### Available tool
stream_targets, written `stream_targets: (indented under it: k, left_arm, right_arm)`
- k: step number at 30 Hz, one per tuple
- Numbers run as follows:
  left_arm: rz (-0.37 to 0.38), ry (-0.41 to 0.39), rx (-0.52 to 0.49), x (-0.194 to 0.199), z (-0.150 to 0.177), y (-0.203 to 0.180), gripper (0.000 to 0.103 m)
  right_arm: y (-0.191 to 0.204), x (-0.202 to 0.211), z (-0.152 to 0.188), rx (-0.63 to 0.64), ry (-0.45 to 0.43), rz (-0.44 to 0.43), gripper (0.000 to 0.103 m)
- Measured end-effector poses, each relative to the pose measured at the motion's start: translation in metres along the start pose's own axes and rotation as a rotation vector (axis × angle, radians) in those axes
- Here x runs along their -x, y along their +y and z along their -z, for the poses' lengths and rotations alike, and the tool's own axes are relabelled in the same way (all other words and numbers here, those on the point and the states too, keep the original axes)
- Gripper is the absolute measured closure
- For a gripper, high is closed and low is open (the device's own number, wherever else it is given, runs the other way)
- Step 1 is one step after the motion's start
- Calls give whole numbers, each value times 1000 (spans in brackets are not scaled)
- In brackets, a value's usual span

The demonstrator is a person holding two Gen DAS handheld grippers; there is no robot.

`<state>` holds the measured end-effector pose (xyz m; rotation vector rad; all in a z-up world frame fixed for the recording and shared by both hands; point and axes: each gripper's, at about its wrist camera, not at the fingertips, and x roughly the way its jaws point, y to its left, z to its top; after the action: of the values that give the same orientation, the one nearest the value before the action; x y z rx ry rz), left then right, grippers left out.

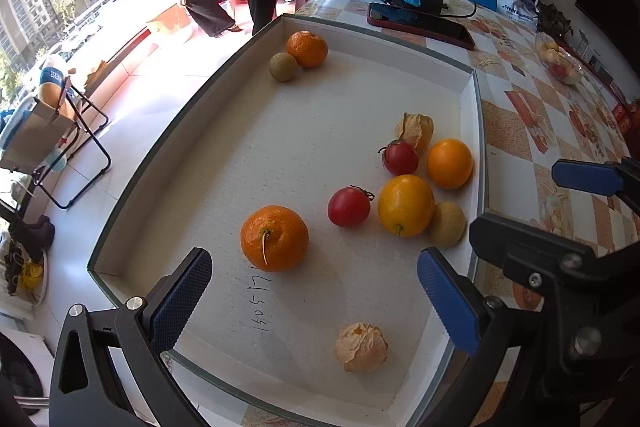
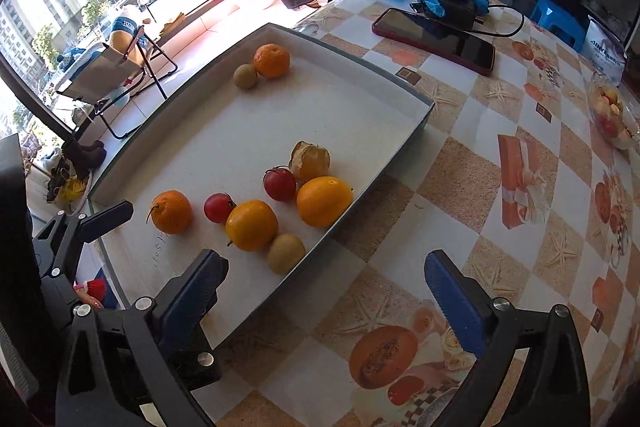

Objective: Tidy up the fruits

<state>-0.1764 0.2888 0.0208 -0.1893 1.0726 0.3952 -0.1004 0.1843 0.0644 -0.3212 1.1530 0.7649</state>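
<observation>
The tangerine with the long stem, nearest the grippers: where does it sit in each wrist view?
Left wrist: the stemmed tangerine lies low and centre-left in the tray, just above the handwritten digits.
Right wrist: the same tangerine sits at the left, leftmost of the near fruit cluster.
Shared landmark: the red tomato lies just to its right in both views.

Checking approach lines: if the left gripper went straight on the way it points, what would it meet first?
Probably the bare white floor of the tray, just right of the near tangerine. The left gripper is open and empty; depth is uncertain.
</observation>
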Motion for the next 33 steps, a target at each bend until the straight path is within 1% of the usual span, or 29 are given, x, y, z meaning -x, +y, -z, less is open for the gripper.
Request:
stream_targets:
  k: [5,21,33]
  left_arm:
    - [-53,-2,-16,3,4,-1,0]
    - [-58,-4,-39,6,6,-4,0]
    - [-56,-6,-60,8,5,-10,0]
  right_arm:
    - [4,0,4,23,8,20,1]
    - [6,1,9,26,11,11,1]
    - [7,4,13,55,14,63,1]
